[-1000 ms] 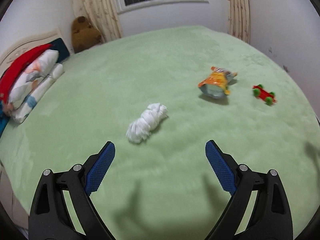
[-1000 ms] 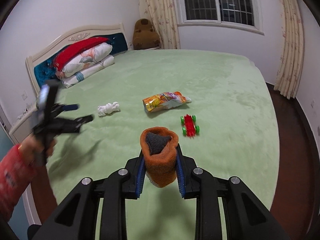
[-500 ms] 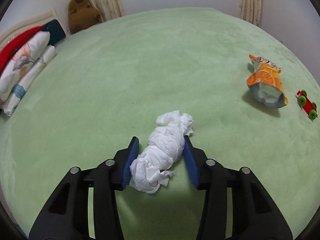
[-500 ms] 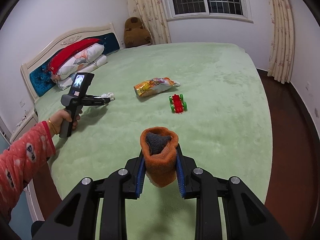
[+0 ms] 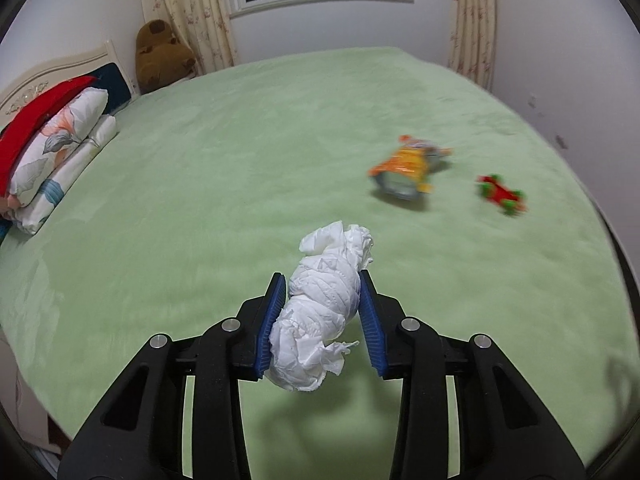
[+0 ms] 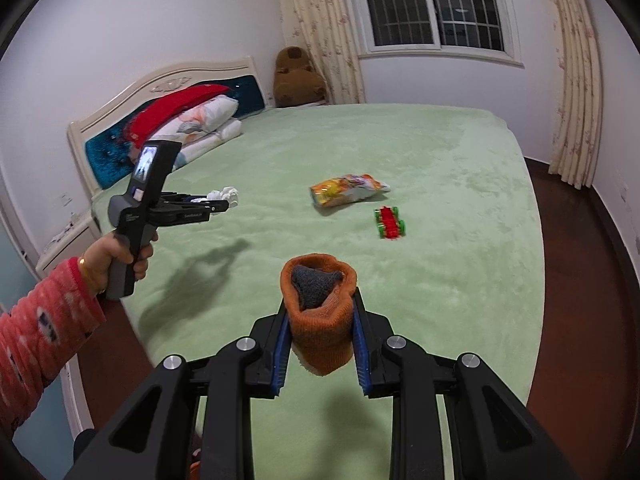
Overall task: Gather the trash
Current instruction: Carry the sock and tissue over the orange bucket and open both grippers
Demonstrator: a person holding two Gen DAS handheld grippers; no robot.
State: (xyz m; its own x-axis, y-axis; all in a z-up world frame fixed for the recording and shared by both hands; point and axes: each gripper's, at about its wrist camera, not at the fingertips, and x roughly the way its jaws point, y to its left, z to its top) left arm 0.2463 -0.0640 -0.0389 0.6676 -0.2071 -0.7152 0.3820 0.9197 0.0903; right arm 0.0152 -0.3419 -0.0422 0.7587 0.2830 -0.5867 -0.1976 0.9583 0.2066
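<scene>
My left gripper [image 5: 322, 284] is shut on a crumpled white tissue wad [image 5: 324, 300] and holds it lifted above the green bed cover [image 5: 200, 184]. In the right wrist view the left gripper [image 6: 218, 202] shows at the left with the tissue wad [image 6: 226, 194] at its tip. My right gripper [image 6: 320, 300] is shut on a rolled orange and grey sock [image 6: 320, 312] above the bed's near edge. An orange snack bag [image 5: 408, 168] [image 6: 346, 192] lies on the bed.
A red and green toy car [image 5: 500, 194] [image 6: 390, 222] lies right of the snack bag. Pillows and a red blanket [image 6: 192, 120] sit by the headboard [image 6: 120, 128]. A brown plush toy [image 6: 296, 76] sits in the far corner. Dark floor [image 6: 580, 280] lies to the right.
My left gripper came down over the tissue wad, shut on it, and has lifted it off the bed. My right gripper keeps holding the sock, with its view shifting slightly.
</scene>
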